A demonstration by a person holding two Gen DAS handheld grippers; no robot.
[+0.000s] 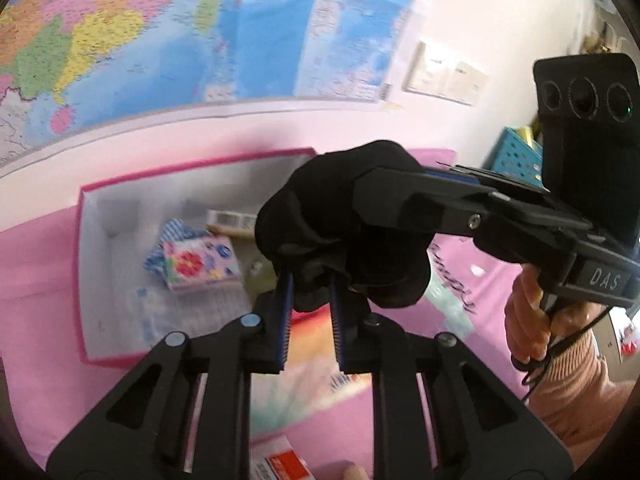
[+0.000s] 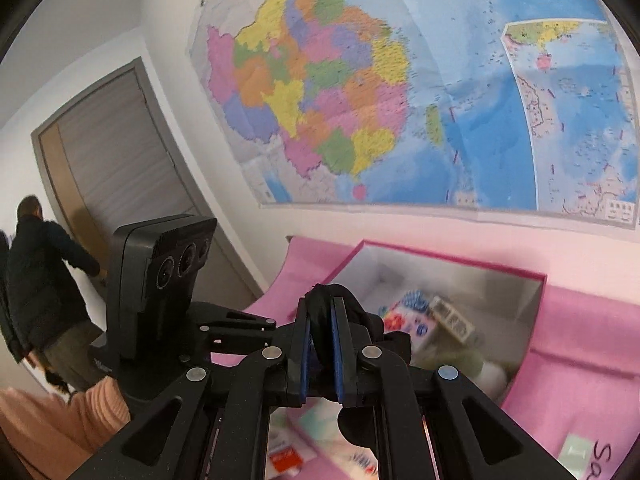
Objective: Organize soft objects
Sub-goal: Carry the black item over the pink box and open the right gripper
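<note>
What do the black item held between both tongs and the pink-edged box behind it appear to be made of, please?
Black item: soft matte fabric, judging by its creases and bunching where it is pinched; exact cloth unclear. Box: probably cardboard, with stiff straight white walls and a pink rim.

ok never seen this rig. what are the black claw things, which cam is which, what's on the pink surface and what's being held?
No robot here: a person holds a two-finger gripper in each hand, each with a fisheye camera looking along its fingers. One picture is from the left gripper, and the right gripper shows in it too, with the person's hand on its handle. The other is from the right gripper. Both grippers are shut on the same black cloth, held bunched up in the air between them. Below is a pink surface with an open pink-rimmed box holding a flowered packet and other blurred items. A map hangs on the wall behind.
</note>
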